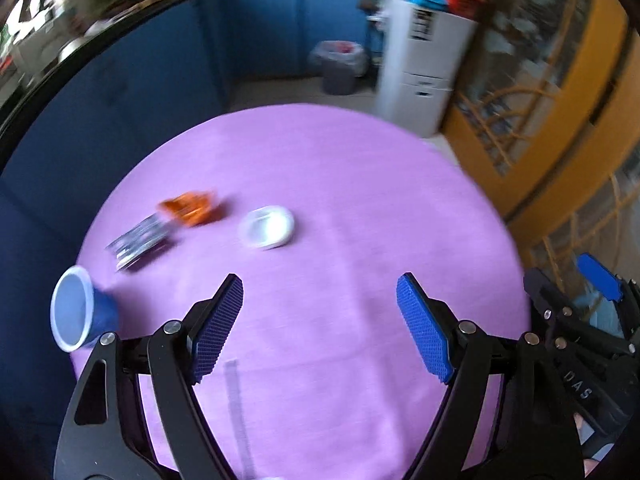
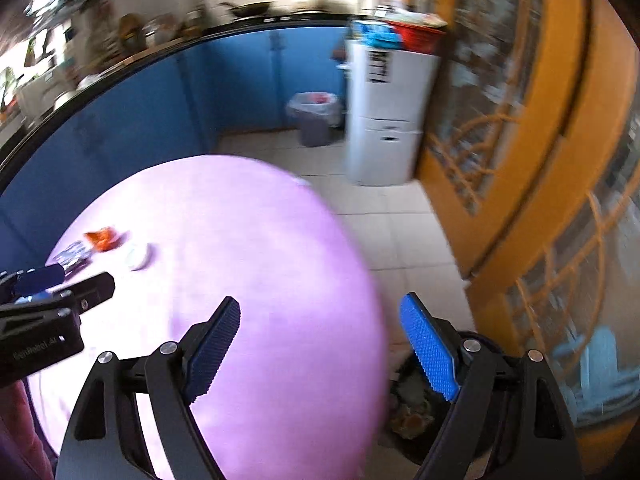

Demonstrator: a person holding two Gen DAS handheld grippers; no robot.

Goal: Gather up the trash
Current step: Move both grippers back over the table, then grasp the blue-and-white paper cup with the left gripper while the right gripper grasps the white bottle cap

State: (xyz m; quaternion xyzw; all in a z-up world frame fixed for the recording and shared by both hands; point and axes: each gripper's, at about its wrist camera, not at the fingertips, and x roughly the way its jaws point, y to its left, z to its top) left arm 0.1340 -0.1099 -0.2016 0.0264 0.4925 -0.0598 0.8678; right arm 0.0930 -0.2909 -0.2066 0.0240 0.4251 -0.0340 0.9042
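Looking down your left gripper (image 1: 320, 320), you've got both jaws spread wide w/ nothing between them, just purple tablecloth (image 1: 340, 184) under the gap. Trash sits ahead of the jaws and off to the left: a white lid-like cup (image 1: 267, 227) nearest the centre line, an orange wrapper (image 1: 191, 208) further left, a silvery foil packet (image 1: 140, 242) touching or just beside the wrapper, and a blue cup (image 1: 82, 314) on its side at the table edge, just outside your left finger. Your right gripper (image 2: 324, 344) is likewise released, empty, hanging over the table's right edge w/ floor tiles (image 2: 384, 224) beyond. A dark bin (image 2: 416, 408) w/ scraps sits behind its right finger. A grey lined trash can (image 2: 316, 118) stands far ahead beside a white fridge (image 2: 384, 120).
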